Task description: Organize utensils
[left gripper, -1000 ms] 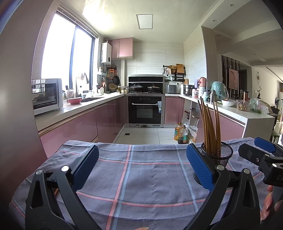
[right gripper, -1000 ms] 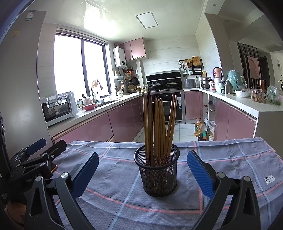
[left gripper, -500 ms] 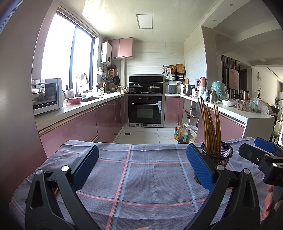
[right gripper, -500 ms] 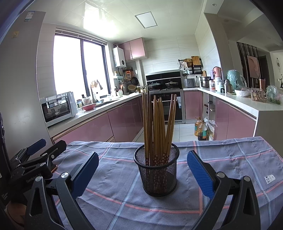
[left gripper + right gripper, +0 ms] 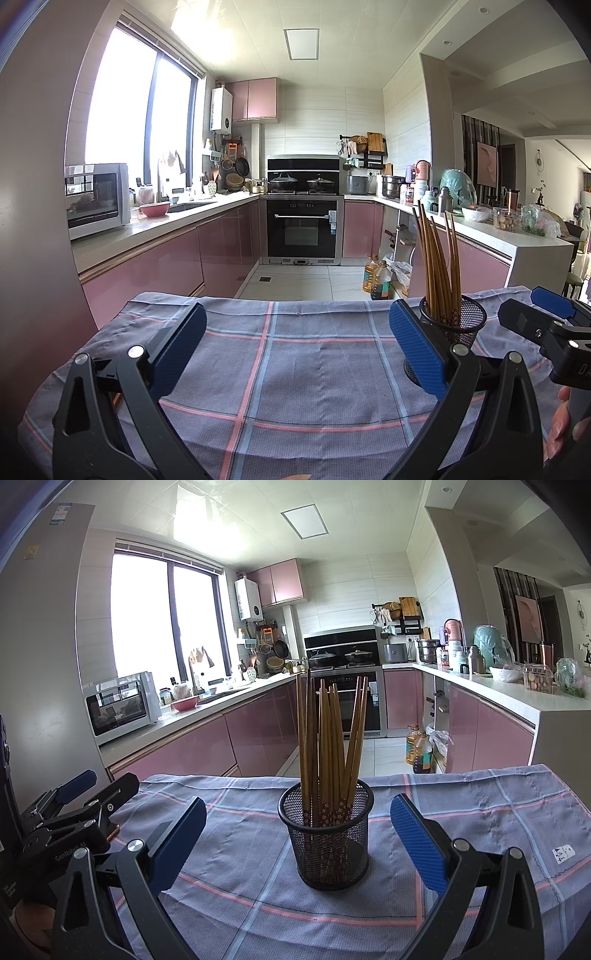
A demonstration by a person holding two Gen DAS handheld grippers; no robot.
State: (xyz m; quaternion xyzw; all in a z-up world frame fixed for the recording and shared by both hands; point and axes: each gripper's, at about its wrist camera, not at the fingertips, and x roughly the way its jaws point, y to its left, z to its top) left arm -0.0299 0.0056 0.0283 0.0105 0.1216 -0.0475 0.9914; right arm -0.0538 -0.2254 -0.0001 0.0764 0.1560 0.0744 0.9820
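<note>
Both tongs you hold gape wide and empty: the right gripper point(image 5: 297, 834) frames a black mesh cup point(image 5: 327, 836) of wooden chopsticks point(image 5: 330, 746) upright on the checked cloth point(image 5: 480, 812); the left gripper point(image 5: 295, 350) faces bare cloth beside it. Organizing looks finished or unstarted; no loose utensil shows, and the cup's base interior is hard to make out.

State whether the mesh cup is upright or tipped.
Upright: the mesh cup stands flat on the cloth, rim level, with chopsticks standing in it.
</note>
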